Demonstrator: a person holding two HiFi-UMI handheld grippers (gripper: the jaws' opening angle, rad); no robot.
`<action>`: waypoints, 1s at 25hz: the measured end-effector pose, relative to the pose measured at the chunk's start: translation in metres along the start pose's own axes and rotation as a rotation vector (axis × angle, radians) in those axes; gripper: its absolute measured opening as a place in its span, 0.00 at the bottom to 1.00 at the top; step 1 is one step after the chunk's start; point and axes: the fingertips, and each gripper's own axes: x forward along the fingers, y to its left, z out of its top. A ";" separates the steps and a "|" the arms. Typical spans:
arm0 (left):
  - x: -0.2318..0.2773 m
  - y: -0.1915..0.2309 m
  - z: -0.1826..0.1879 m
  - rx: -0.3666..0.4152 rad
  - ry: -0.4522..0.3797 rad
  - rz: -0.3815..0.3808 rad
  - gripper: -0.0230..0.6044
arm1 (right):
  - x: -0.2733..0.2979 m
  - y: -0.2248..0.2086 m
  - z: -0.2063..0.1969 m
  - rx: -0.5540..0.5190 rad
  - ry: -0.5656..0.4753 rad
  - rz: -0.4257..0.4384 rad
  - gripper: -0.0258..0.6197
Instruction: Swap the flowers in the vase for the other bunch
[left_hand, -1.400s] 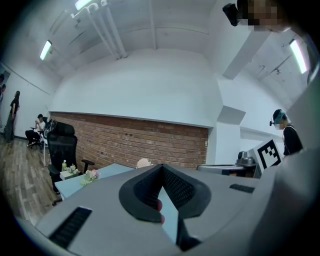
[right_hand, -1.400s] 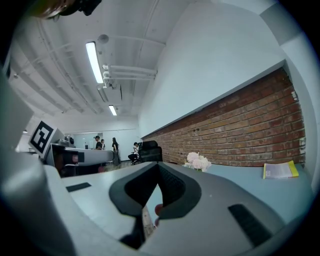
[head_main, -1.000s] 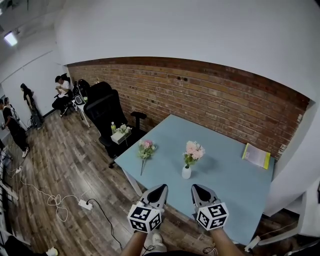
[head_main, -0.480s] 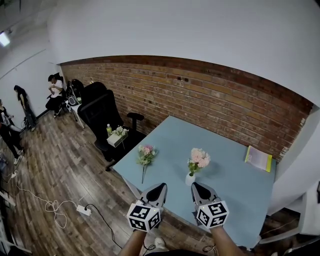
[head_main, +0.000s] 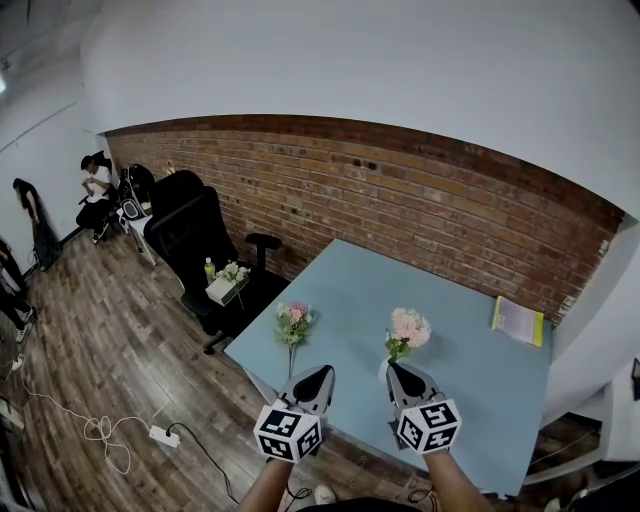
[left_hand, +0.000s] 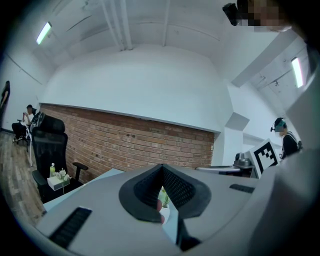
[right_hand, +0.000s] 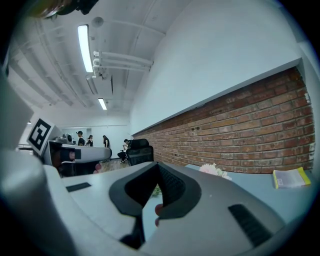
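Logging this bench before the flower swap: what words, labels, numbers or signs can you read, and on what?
No text here can be read.
Yellow booklet: print too small to read.
Bottle: label too small to read.
Marker cubes on the left tongs and right tongs: black-and-white square patterns only, no letters or numbers.
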 end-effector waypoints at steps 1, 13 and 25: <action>0.000 0.005 0.000 0.002 0.001 -0.005 0.04 | 0.004 0.002 0.001 -0.001 -0.001 -0.005 0.06; -0.001 0.057 -0.004 -0.008 0.017 -0.036 0.04 | 0.038 0.016 -0.002 -0.015 -0.006 -0.070 0.06; 0.006 0.070 -0.006 -0.027 0.021 -0.069 0.04 | 0.042 0.007 -0.011 -0.015 0.018 -0.129 0.06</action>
